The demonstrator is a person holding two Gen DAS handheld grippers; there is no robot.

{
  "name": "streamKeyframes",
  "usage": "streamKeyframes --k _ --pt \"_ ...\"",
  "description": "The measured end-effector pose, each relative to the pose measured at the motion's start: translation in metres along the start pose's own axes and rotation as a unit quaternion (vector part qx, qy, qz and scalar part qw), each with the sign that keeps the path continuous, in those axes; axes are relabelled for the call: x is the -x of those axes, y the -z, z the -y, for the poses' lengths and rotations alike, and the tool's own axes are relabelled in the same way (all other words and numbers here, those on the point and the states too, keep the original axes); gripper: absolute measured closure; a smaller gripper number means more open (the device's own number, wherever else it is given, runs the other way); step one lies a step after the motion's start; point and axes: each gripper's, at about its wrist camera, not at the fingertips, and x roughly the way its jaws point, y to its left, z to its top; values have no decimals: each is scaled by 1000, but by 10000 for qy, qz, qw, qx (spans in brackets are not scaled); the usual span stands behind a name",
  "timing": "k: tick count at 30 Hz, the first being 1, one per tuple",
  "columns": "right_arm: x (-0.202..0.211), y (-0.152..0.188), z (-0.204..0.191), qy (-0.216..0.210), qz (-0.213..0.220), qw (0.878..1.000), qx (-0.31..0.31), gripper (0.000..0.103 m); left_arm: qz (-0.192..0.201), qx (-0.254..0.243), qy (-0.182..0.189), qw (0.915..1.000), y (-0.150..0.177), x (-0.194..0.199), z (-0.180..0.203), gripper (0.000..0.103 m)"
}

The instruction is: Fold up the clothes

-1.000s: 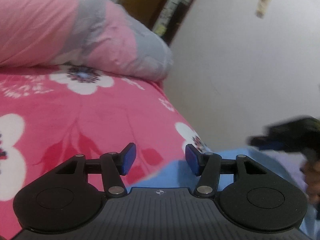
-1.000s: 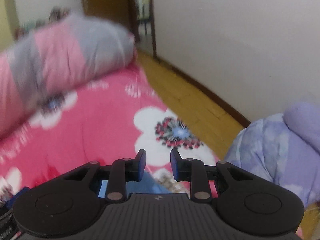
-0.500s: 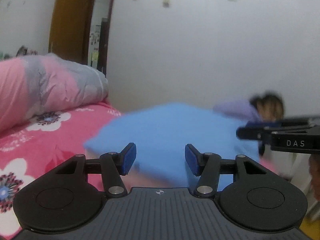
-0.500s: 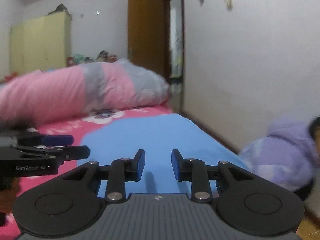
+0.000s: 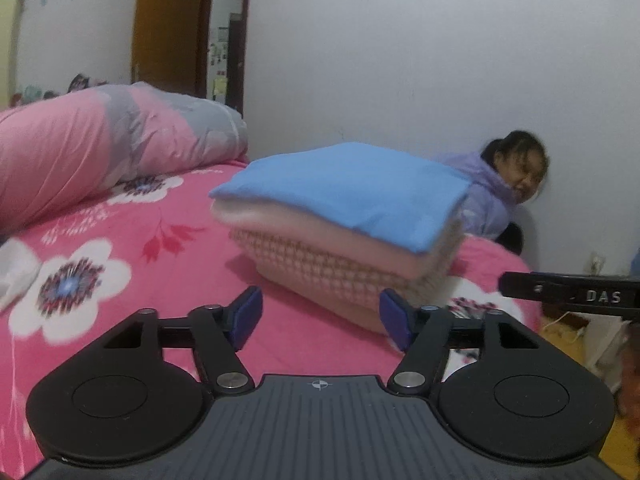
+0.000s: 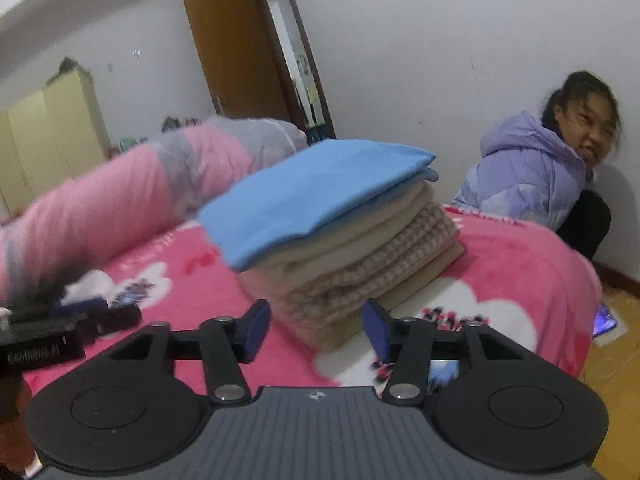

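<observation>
Both grippers opening, nothing between the pads.
Left gripper (image 5: 320,316): jaws spreading wide, blue pads (image 5: 248,314) hanging clear above the blanket (image 5: 120,248), pointing at the near lower edge of the stack (image 5: 340,256) without touching it.
Right gripper (image 6: 316,326): jaws likewise spreading, empty, pointing at the stack's near corner (image 6: 332,276); not touching.
Each gripper showing at the edge of the other's view: right one (image 5: 576,296) entering from the right side of the left view, left one (image 6: 60,332) entering from the left side of the right view, blurred.
Stack sitting on the blanket near the bed's far corner: blue cloth (image 5: 348,188) folded flat on top, cream layer under it, checked knit (image 6: 372,264) lower down, beige piece at the bottom.
Lying left of the stack, well apart: white item (image 5: 16,276), partly cut off.
Resting along the far side of the bed: rolled pink and grey quilt (image 5: 100,144).
Crouching beyond the bed by the wall: person in lilac jacket (image 6: 532,176).
Standing behind the quilt: brown door (image 6: 236,56); yellow wardrobe (image 6: 48,132) at far left.
</observation>
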Motion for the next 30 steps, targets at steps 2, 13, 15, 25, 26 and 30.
streamKeyframes --k 2,13,15,25,26,30 --pt "21 10 -10 -70 47 10000 18 37 31 133 -9 9999 7 19 0 26" --pt "124 43 -73 468 557 9957 581 0 381 564 -247 9974 27 115 -6 0" --pt "134 46 -83 602 633 9938 694 0 228 674 -244 9972 30 123 -9 0" --pt "149 56 -123 1091 579 9890 812 0 37 1332 -450 9901 50 157 -33 0" --pt "149 57 -127 1187 603 9872 874 0 7 1404 -450 9891 51 158 -35 0" --pt "147 64 -138 1474 549 9824 1004 0 -81 1477 -434 9881 57 161 -38 0"
